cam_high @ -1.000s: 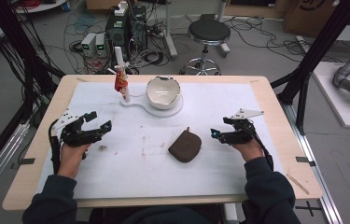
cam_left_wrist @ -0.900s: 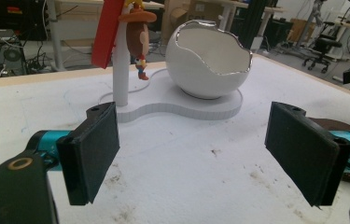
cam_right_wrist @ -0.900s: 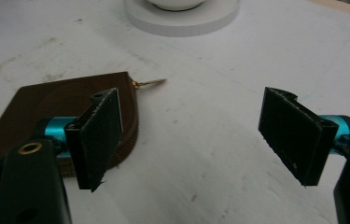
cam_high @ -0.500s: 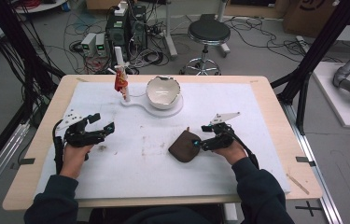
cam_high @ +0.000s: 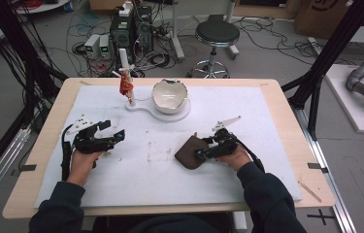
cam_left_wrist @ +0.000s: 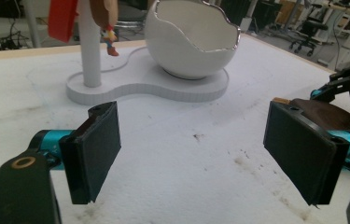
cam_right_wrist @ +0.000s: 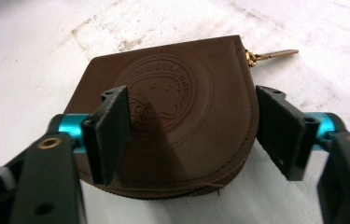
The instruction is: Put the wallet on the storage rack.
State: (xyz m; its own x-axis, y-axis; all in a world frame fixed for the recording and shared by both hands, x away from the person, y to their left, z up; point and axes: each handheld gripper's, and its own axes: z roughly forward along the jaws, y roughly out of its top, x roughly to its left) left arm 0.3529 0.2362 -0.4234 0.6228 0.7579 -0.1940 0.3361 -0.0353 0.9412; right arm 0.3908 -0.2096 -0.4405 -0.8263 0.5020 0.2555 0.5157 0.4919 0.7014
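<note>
Since a second ago the right gripper (cam_high: 203, 153) has slid in from the right edge to straddle the brown pouch (cam_high: 190, 152) mid-surface, jaws just closing but not yet pinching, so the grasp is pending, while the left gripper (cam_high: 115, 136) waits open.
</note>
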